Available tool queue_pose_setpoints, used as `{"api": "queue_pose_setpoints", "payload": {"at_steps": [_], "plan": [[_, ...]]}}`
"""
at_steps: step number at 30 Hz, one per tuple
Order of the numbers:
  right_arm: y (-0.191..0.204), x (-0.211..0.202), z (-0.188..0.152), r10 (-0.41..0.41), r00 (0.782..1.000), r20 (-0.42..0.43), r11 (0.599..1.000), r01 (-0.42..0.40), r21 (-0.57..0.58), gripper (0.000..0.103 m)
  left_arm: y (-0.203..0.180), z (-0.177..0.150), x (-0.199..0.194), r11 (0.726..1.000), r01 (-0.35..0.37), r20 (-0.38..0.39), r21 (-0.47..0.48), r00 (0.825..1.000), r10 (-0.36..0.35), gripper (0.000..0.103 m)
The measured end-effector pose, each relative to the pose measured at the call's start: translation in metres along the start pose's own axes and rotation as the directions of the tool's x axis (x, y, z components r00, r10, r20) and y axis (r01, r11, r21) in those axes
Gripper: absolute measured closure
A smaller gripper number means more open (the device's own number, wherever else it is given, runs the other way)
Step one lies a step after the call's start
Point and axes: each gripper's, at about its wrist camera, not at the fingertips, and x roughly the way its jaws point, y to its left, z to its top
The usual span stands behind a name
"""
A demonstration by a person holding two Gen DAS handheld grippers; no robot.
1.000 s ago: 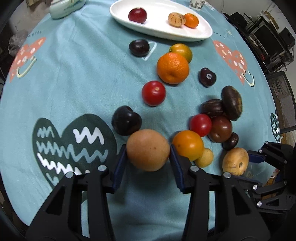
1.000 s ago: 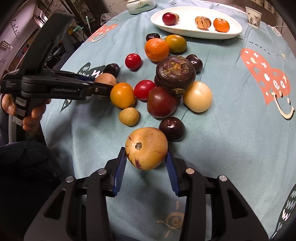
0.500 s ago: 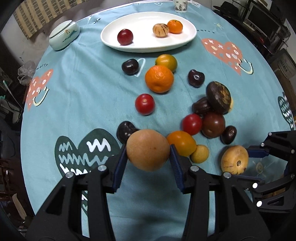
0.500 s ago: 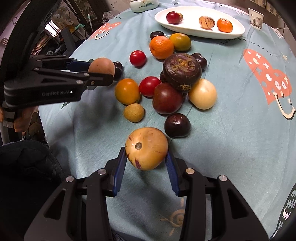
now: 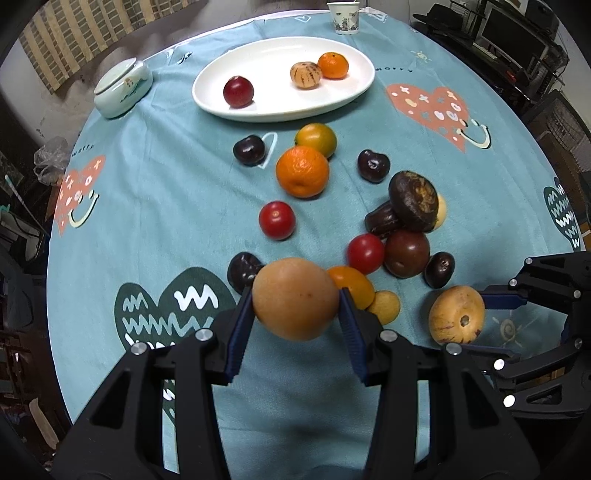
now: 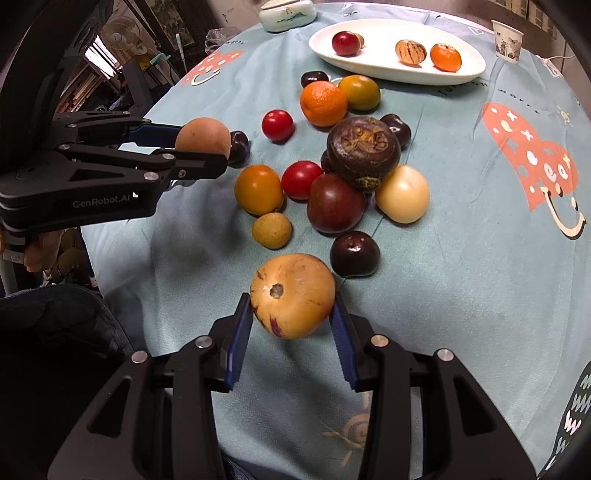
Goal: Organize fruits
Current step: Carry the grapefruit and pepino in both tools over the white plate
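Left gripper [image 5: 295, 306] clamps the tan fruit [image 5: 295, 299], lifted clear of the cloth. Carry it high over the pile to the white plate [image 5: 354, 96]. Right gripper [image 6: 291, 317] pinches the striped melon [image 6: 291, 295], low by the cloth; lift straight before moving.

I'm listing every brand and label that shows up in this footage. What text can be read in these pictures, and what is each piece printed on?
"GenRobot.AI": on the black body of the left gripper, seen from the right wrist view.
Small dark lettering on the teal tablecloth near the white plate: too small and warped to read.
Print on the paper cup: a pattern, no readable words.
Lidded ceramic jar: a painted motif, no readable words.
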Motion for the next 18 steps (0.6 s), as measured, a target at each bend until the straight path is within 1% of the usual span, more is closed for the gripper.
{"api": "queue_pose_setpoints", "payload": {"at_steps": [4, 9, 13, 18], "plan": [[0.000, -0.004, 0.000, 0.001, 1.000, 0.012, 1.000, -0.001, 0.011, 0.060, -0.003, 0.005, -0.003, 1.000, 0.006, 0.008, 0.019, 1.000, -0.006, 0.057], [-0.002, -0.020, 0.016, -0.015, 0.997, 0.069, 1.000, 0.015, 0.009, 0.060, -0.004, 0.018, -0.004, 0.999, 0.008, 0.021, 0.037, 1.000, -0.009, 0.057], [-0.009, -0.040, 0.046, -0.050, 0.988, 0.148, 0.999, 0.049, 0.009, 0.060, 0.002, 0.043, -0.010, 0.999, -0.004, 0.061, 0.039, 0.998, 0.002, 0.057], [-0.024, -0.061, 0.090, -0.098, 0.967, 0.235, 0.995, 0.098, 0.012, 0.060, 0.016, 0.083, -0.018, 0.999, -0.030, 0.136, 0.015, 0.990, 0.028, 0.057]]}}
